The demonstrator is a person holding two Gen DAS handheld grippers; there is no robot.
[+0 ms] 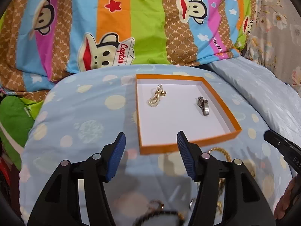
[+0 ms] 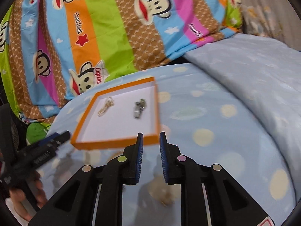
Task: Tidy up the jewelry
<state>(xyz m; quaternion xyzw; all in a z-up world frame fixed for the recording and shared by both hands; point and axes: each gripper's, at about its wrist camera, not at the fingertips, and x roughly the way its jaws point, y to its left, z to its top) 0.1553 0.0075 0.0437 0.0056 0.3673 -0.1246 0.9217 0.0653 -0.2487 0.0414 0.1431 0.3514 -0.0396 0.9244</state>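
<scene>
An orange box lid with a white inside (image 1: 190, 146) (image 2: 114, 143) lies on a light blue spotted quilt. In it are a pearl bracelet with a gold charm (image 1: 156, 97) (image 2: 105, 107) and a silver metal bracelet (image 1: 203, 105) (image 2: 138, 107). My left gripper (image 1: 150, 141) is open and empty, just before the box's near edge. A gold chain (image 1: 223, 153) lies on the quilt beside its right finger, and a dark beaded bracelet (image 1: 160, 214) shows blurred under it. My right gripper (image 2: 151, 138) is partly open with a narrow gap, empty, near the box's near right corner; it also shows at the right edge of the left wrist view (image 1: 282, 146).
A striped cartoon-monkey blanket (image 1: 122, 22) (image 2: 112, 28) is bunched behind the box. A pale blue folded quilt (image 2: 244, 71) lies to the right. A green soft thing (image 1: 13, 120) sits at the left edge. The left gripper shows at the left in the right wrist view (image 2: 47, 145).
</scene>
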